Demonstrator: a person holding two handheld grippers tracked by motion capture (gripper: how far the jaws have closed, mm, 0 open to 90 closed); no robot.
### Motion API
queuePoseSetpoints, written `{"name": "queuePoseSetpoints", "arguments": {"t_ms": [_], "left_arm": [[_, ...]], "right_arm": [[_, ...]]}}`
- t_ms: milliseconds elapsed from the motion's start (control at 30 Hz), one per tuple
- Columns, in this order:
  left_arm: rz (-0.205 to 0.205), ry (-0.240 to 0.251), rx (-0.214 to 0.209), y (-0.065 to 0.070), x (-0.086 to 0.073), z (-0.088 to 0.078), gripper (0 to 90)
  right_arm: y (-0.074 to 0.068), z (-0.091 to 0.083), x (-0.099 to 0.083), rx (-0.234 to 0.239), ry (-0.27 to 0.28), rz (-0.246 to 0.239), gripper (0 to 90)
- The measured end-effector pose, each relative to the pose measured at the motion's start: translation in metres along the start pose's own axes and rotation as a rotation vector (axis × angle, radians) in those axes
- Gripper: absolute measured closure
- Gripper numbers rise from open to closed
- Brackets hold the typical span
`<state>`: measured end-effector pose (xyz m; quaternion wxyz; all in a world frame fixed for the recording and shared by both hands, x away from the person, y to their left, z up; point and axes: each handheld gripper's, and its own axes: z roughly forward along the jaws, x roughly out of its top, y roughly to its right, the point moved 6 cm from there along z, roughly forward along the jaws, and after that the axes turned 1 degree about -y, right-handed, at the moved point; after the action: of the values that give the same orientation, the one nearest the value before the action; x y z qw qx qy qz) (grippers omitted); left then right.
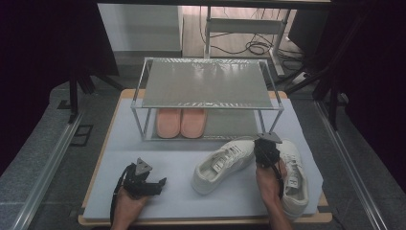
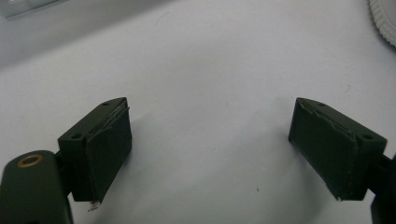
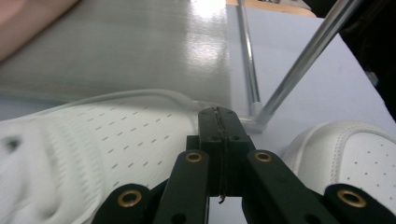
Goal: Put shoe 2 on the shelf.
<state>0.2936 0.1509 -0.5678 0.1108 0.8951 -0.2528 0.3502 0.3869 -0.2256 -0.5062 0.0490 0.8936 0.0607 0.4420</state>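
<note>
Two white sneakers lie on the pale mat in front of a shoe rack [image 1: 206,84]. One sneaker [image 1: 222,165] lies slanted at the centre, the other [image 1: 293,177] at the right. My right gripper [image 1: 265,143] hovers between them, pointing at the rack. In the right gripper view it [image 3: 218,121] is shut with nothing between its pads, the perforated toe of one sneaker [image 3: 93,149] to its left and the other sneaker [image 3: 345,154] to its right. My left gripper [image 1: 162,186] rests low at the front left, pointing right. Its jaws [image 2: 212,144] stand open over bare mat.
A pair of pink slippers [image 1: 181,122] sits on the rack's lower shelf at the left; the shelf's right half [image 1: 234,122] is bare. A metal rack leg [image 3: 289,79] stands just ahead of my right gripper. The table's wooden edge [image 1: 206,221] runs along the front.
</note>
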Motion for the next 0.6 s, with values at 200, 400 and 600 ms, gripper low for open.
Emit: {"name": "queuePoseSetpoints", "arguments": {"t_ms": [200, 400, 600], "left_arm": [[0.001, 0.0, 0.0, 0.0, 0.0, 0.0, 13.4], [0.001, 0.0, 0.001, 0.0, 0.0, 0.0, 13.4], [0.0, 0.0, 0.001, 0.0, 0.0, 0.0, 13.4]], "right_arm": [[0.002, 0.016, 0.0, -0.047, -0.033, -0.016, 90.0], [0.0, 0.017, 0.001, 0.018, -0.044, 0.012, 90.0], [-0.013, 0.017, 0.001, 0.07, -0.033, -0.012, 90.0]]}}
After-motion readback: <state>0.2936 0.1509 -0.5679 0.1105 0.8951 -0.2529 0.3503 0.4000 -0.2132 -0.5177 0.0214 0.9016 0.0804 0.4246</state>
